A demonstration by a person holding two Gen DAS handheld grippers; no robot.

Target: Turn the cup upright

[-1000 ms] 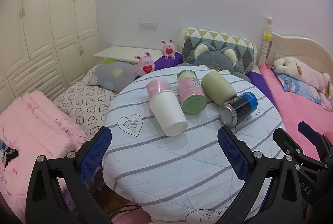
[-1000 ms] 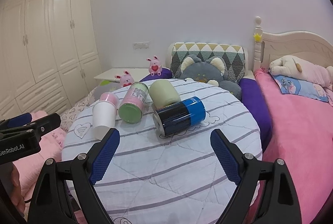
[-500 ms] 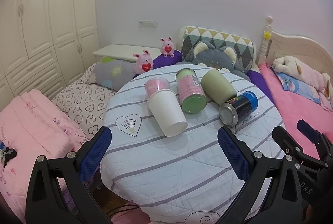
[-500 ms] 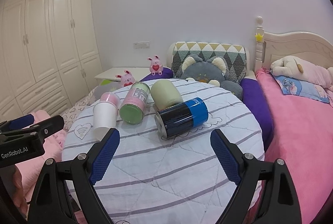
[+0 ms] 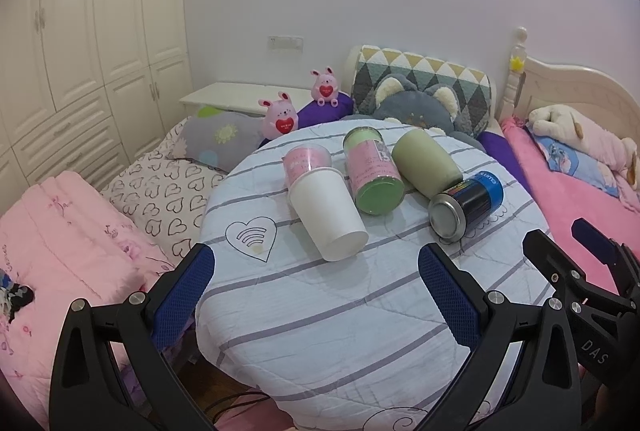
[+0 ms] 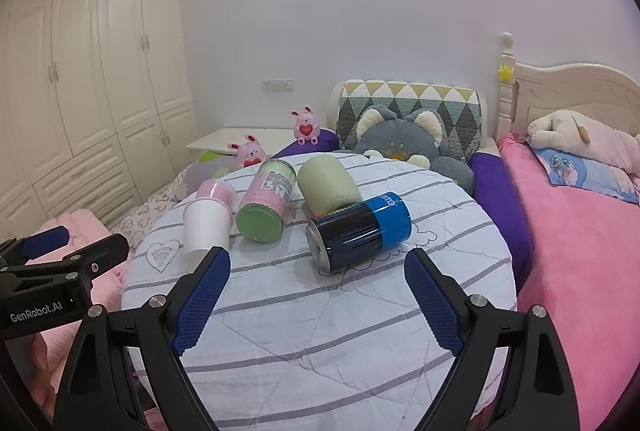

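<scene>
I see both grippers hovering short of the round table (image 5: pixel 360 311), which wears a white quilt with grey stripes. My left gripper (image 5: pixel 316 295) has its blue-padded jaws spread wide, nothing between them; the right gripper (image 6: pixel 318 295) is equally wide and empty.

Five containers lie on their sides on the table, clustered on its far half. The white paper cup (image 5: pixel 326 213) is nearest the table's left edge, closed base toward me, rim touching the pink plastic cup (image 5: pixel 306 161) behind it. Just right of the white paper cup lies the pink canister with green lid (image 5: pixel 372 171), lid end facing me. Right of that is the olive-green tumbler (image 5: pixel 424 161), touching or nearly touching the canister. The black-and-blue can (image 6: pixel 360 227) lies nearest the table's right side, just in front of the tumbler, silver end toward me.

Behind the table sit a grey cat plush (image 6: pixel 404 143), a triangle-pattern cushion (image 6: pixel 408 99) and two pink bunny toys (image 5: pixel 280 115). A heart print (image 5: pixel 251 237) marks the quilt left of the white paper cup.
</scene>
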